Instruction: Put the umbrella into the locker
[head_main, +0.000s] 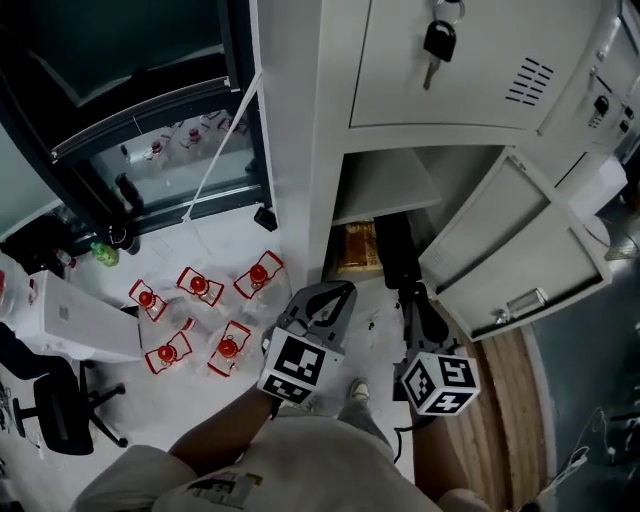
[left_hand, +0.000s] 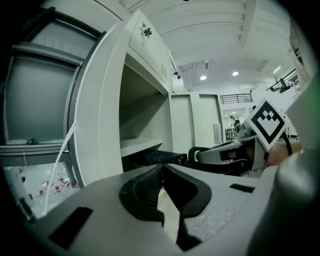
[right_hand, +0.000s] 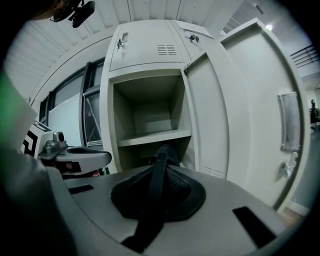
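One locker (head_main: 470, 90), one door (head_main: 510, 250) swung open. One umbrella (head_main: 397, 255): black, folded, slim, far end inside the compartment under the shelf (right_hand: 155, 137). Right gripper (right_hand: 159, 162) clenched on its strap; left gripper (left_hand: 162, 167) closed, empty.

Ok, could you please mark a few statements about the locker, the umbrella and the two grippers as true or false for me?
1. The lower door stands open. True.
2. The right gripper is empty. False: its jaws are shut on the black strap of the umbrella.
3. The left gripper holds the umbrella. False: its jaws are together on nothing.
4. A key hangs in the lock of the upper door. True.
5. The umbrella lies on the floor. False: its far end reaches into the locker under the shelf.
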